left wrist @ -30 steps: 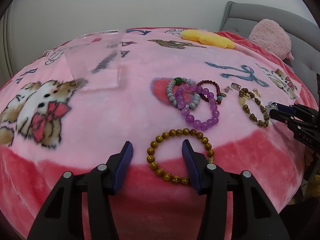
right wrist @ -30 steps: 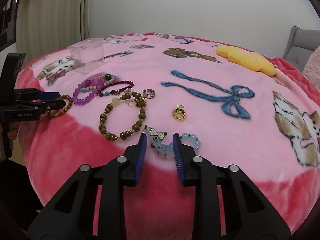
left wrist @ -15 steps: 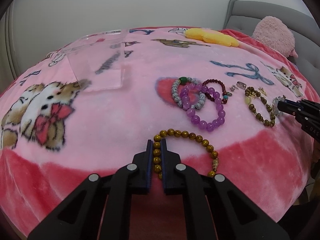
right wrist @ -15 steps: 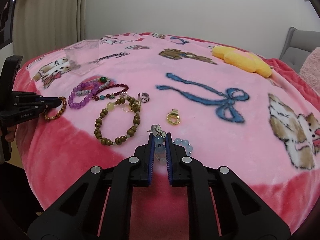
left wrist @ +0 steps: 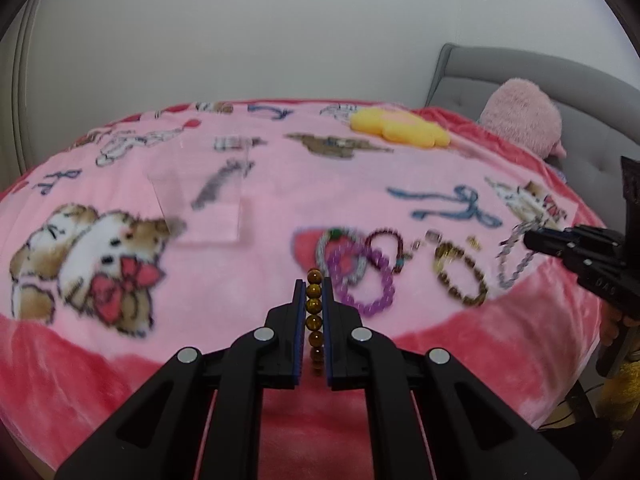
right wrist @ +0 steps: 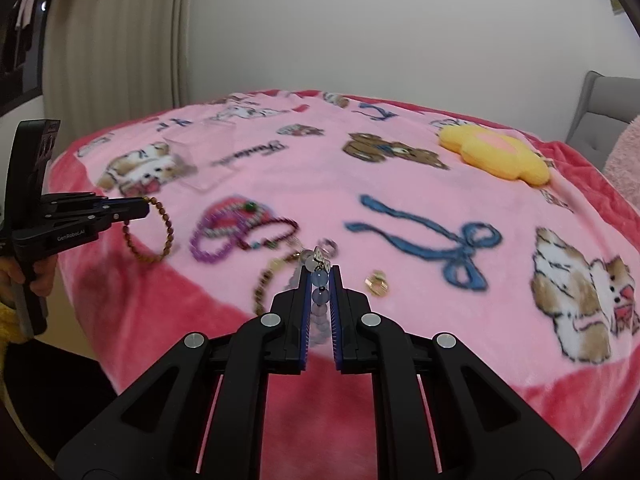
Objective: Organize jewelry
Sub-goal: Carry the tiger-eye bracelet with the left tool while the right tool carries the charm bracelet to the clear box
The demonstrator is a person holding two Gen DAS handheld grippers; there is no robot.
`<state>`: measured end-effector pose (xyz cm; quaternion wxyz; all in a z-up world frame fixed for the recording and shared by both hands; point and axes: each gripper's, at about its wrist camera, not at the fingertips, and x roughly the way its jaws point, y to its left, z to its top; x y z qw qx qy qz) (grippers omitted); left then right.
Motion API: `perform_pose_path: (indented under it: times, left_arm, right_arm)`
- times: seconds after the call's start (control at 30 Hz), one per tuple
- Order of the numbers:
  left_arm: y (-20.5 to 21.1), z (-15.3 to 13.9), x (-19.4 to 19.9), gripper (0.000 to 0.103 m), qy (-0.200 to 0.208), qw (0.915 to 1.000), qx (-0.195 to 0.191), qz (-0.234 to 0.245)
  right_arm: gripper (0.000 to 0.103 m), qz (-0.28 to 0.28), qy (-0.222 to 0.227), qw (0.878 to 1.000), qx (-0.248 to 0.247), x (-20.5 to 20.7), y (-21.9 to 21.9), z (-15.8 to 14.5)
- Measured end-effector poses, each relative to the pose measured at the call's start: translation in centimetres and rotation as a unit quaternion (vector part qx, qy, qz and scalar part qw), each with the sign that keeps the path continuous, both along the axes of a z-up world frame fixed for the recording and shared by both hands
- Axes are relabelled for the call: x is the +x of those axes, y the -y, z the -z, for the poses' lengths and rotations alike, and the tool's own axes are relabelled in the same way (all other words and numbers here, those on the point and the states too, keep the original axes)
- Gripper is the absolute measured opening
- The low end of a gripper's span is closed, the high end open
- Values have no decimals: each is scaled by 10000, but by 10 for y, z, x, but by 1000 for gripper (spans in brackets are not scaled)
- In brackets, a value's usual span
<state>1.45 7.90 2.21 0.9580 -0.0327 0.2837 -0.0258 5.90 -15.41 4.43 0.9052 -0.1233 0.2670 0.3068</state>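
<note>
My left gripper (left wrist: 313, 286) is shut on an amber bead bracelet (left wrist: 314, 304) and holds it in the air above the blanket; from the right wrist view the bracelet (right wrist: 149, 236) hangs from its tips. My right gripper (right wrist: 320, 276) is shut on a pale blue bead bracelet (right wrist: 320, 296) with a bow charm, lifted off the blanket; in the left wrist view it (left wrist: 514, 256) dangles from the right gripper (left wrist: 532, 236). A purple bracelet (left wrist: 366, 276), a dark red one (left wrist: 386, 240), a grey one and a brown wooden one (left wrist: 464, 280) lie on the blanket. A clear box (left wrist: 200, 196) sits farther back.
A gold ring (right wrist: 377, 283) and a silver ring (right wrist: 329, 246) lie on the pink cartoon blanket (right wrist: 320, 168). A yellow flower cushion (right wrist: 494, 156) and a pink plush (left wrist: 520, 116) sit at the far side by a grey headboard (left wrist: 520, 68).
Both grippers closed on their bracelets and lifted them off the blanket. The amber and pale blue bracelets now hang in the air.
</note>
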Motion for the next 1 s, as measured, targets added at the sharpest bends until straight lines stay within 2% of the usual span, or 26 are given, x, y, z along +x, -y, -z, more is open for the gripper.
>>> perform_pose_path:
  times: [0.33, 0.47, 0.6, 0.77, 0.9, 1.0]
  left_arm:
    - [-32, -43, -11, 7, 426, 9988, 1, -230]
    - [-59, -54, -6, 7, 467, 9979, -170, -406]
    - [-82, -62, 8, 7, 570, 9963, -413, -502]
    - [-101, -75, 34, 7, 622, 9945, -677, -506]
    - [-114, -80, 57, 7, 600, 9927, -938, -454]
    - [-120, -80, 71, 7, 647, 9911, -1076, -432]
  right_arm:
    - [8, -592, -132, 9981, 112, 13, -72, -31]
    - [8, -796, -172, 9965, 183, 24, -110, -43]
    - [8, -915, -101, 9954, 277, 36, -148, -56]
    - [8, -1028, -98, 9945, 172, 55, -197, -66]
    - [8, -1034, -80, 9945, 129, 71, -222, -70]
    - [8, -1051, -241, 9940, 201, 88, -237, -68]
